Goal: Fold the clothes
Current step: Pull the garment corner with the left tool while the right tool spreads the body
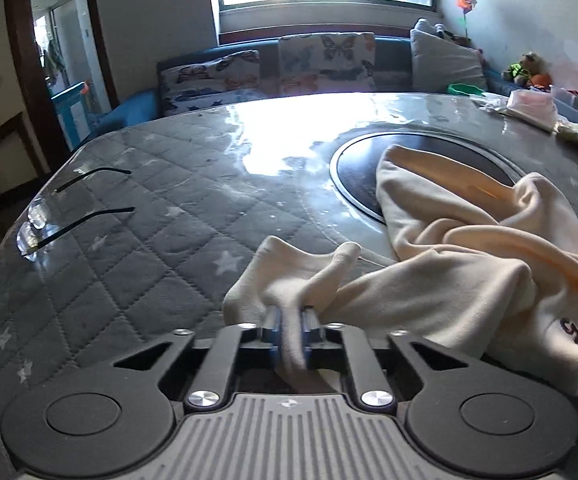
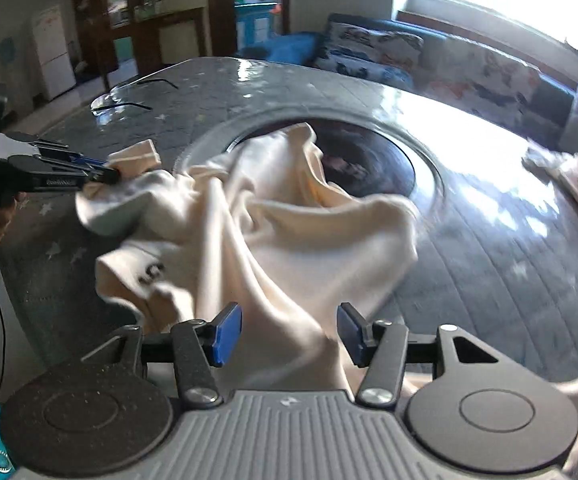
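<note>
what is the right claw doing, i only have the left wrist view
Observer: The right claw is open, cream garment lying between its pads, not pinched.
Operator: can you see my left claw from there
Observer: Yes, the left claw is clamped on a cuff-like end of the garment.
Operator: anything behind that the left view misses
Observer: A white fridge stands by the far wall.
</note>
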The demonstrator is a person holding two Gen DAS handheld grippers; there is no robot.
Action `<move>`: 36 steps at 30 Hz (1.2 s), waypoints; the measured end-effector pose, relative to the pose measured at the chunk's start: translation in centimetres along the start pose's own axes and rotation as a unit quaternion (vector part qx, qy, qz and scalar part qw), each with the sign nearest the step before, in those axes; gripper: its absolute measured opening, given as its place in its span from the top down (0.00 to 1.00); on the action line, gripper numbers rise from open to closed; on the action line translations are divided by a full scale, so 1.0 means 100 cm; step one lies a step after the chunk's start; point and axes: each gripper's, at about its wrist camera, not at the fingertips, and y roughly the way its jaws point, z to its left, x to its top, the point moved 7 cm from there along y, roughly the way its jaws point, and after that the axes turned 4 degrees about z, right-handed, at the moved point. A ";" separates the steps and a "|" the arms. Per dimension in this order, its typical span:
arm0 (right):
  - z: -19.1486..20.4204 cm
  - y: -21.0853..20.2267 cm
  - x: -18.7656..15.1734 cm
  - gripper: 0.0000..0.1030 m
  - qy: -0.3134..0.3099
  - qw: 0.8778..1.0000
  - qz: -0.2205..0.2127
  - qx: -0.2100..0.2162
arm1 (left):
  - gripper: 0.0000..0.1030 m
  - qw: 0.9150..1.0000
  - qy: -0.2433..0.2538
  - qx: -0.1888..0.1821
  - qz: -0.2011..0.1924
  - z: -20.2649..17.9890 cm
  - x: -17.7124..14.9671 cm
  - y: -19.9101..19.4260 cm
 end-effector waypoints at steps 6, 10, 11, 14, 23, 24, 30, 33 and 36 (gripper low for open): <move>-0.025 -0.015 -0.023 0.41 0.030 0.999 -0.009 -0.013 | 0.92 0.996 -0.007 0.088 -0.006 0.036 -0.003 -0.012; -0.039 -0.020 -0.040 0.37 0.054 0.998 -0.010 -0.020 | 0.92 0.992 -0.035 0.120 -0.001 0.064 -0.017 -0.023; -0.042 -0.021 -0.043 0.37 0.061 0.998 -0.012 -0.020 | 0.92 0.991 -0.041 0.128 0.005 0.071 -0.021 -0.023; -0.057 -0.030 -0.049 0.36 0.101 0.994 -0.030 -0.012 | 0.92 0.986 -0.050 0.159 0.023 0.091 -0.033 -0.022; -0.103 -0.037 -0.067 0.36 0.122 0.986 -0.037 -0.107 | 0.92 0.984 -0.022 0.170 0.044 0.094 -0.043 -0.016; -0.108 -0.036 -0.068 0.37 0.127 0.984 -0.037 -0.116 | 0.92 0.984 -0.018 0.173 0.045 0.094 -0.044 -0.014; -0.131 -0.028 -0.078 0.38 0.148 0.977 -0.026 -0.154 | 0.91 0.982 0.010 0.183 0.050 0.086 -0.045 -0.013; -0.134 -0.029 -0.081 0.39 0.147 0.976 -0.027 -0.156 | 0.88 0.983 0.008 0.176 0.051 0.087 -0.045 -0.014; -0.138 -0.032 -0.083 0.39 0.142 0.974 -0.020 -0.177 | 0.77 0.985 0.001 0.164 0.045 0.088 -0.043 -0.021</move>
